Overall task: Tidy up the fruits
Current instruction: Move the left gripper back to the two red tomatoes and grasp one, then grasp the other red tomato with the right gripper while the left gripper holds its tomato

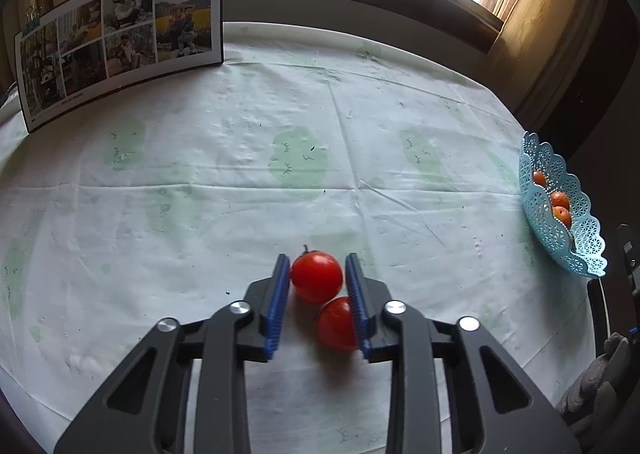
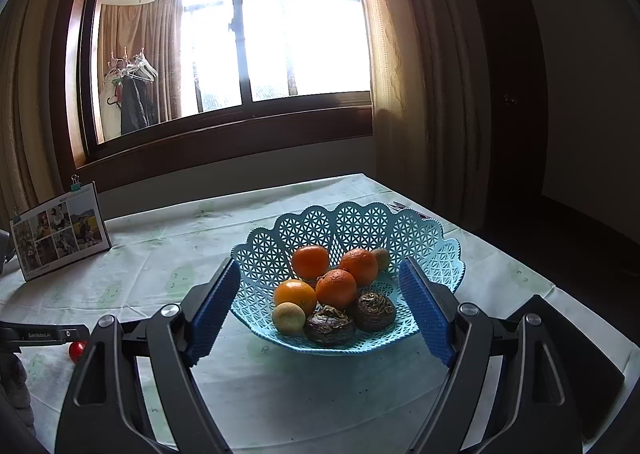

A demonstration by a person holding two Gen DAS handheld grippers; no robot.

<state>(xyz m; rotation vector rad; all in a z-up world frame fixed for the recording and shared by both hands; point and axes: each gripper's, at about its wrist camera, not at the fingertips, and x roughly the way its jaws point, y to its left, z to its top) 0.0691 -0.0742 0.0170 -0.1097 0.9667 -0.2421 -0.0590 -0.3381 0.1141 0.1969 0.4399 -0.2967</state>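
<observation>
Left wrist: my left tongs (image 1: 317,274) pinching front tomato (image 1: 316,276), must lift clear of second tomato (image 1: 336,324); right tongs (image 2: 320,304) spread near basket (image 2: 360,226).

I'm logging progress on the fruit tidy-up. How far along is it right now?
Mostly done: the blue basket already holds four oranges, among other fruit. In hand: the left claw brackets the front tomato on the tablecloth, pads at its sides; a firm grip isn't certain. Left: that tomato and the second tomato behind it still need moving to the basket. The right claw is open, facing the basket, holding nothing.
</observation>
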